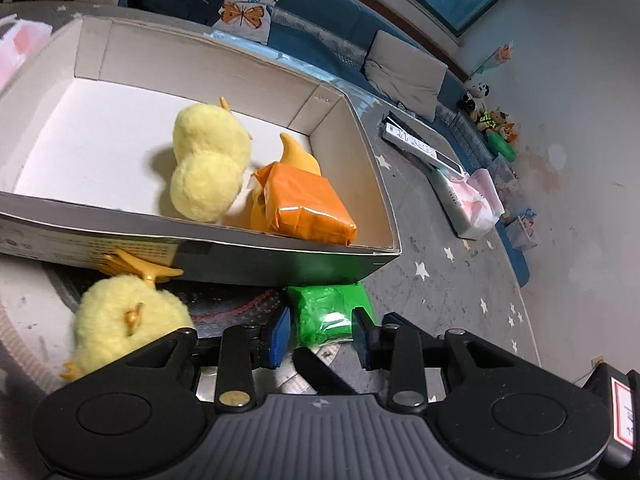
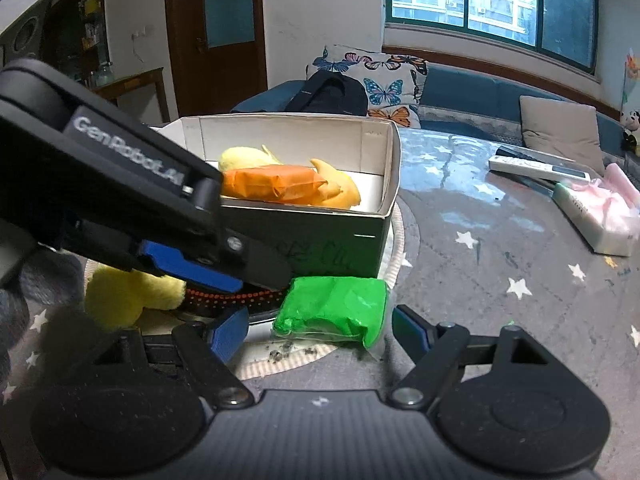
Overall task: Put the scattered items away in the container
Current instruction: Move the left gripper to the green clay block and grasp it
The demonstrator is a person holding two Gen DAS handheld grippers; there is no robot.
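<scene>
green packet (image 2: 334,307) between right tool (image 2: 320,330) pads, untouched, left tool (image 1: 322,330) alongside

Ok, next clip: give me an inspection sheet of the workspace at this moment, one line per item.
Surface: grey star-print table cover, with crumbs near the green packet.
Job's things: cardboard box holds a yellow plush duck and an orange packet; a second plush duck and the green packet lie outside, in front of the box.
Clutter: remote control, tissue pack.
Grippers: left claw open, straddling the green packet; right claw open, just short of the same packet.
Cables: nothing seen.
Surroundings: blue sofa, butterfly cushion, window, wooden door.
</scene>
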